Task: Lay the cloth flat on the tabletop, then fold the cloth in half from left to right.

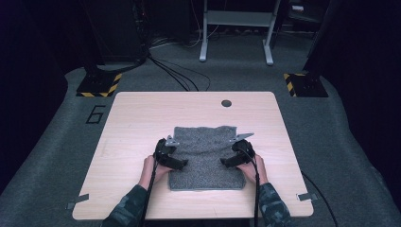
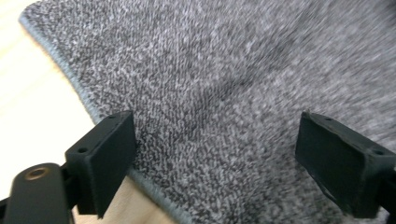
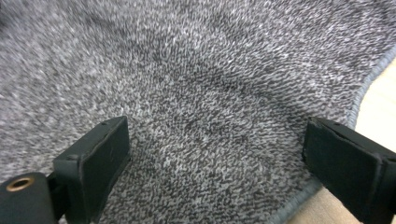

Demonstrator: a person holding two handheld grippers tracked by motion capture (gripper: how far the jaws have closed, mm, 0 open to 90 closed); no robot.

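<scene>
**Both Grippers Poised Over a Grey Towel**

On the light wooden table (image 1: 132, 118), a grey speckled towel (image 1: 205, 146) lay flat, a little nearer the person's edge than the far one, its near hem running parallel to that edge. The left gripper (image 1: 182, 163) sat at the towel's left side and the right gripper (image 1: 226, 162) at its right, each pointing inward toward the cloth's middle, well apart from one another. The left hand (image 1: 150, 171) and the right hand (image 1: 253, 170) came in from the near edge in camouflage-patterned sleeves (image 1: 272, 205).

In the left gripper view, the left gripper (image 2: 215, 154) had its jaws spread wide over the towel (image 2: 224, 79), the stitched hem (image 2: 65, 70) passing just beside one jaw; nothing was pinched between the pads. In the right gripper view, the right gripper (image 3: 215, 163) likewise stood wide open above the towel (image 3: 201, 84), the hem (image 3: 359, 98) curving past its other jaw, and held nothing.

A small round hole (image 1: 226, 103) marked the table near its far edge.
</scene>
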